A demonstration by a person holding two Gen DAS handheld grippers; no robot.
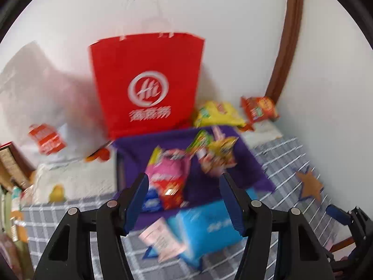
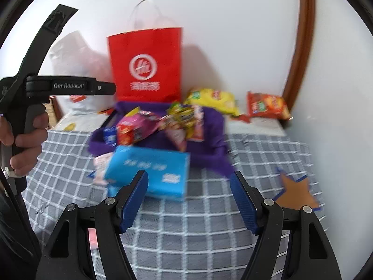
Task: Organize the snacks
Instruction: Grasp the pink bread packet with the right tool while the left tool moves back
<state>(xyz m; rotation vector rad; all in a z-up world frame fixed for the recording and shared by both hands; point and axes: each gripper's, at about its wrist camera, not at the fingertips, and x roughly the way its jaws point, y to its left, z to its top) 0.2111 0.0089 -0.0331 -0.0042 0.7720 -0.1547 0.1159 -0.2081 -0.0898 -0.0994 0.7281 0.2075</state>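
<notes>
Jaws of both grippers, left (image 1: 184, 201) and right (image 2: 190, 200), gape empty. Snacks (image 2: 149, 126) heaped on purple cloth (image 2: 209, 144); sorting seems barely begun.

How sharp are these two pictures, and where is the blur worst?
Left wrist view: motion blur smears the red paper bag and blue box; the left gripper stays sharp. Right wrist view: milder blur, right gripper crisp, edges bowed.

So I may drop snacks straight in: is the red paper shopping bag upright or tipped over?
Upright: the red paper shopping bag stands against the white wall, handles up, mouth on top.
</notes>
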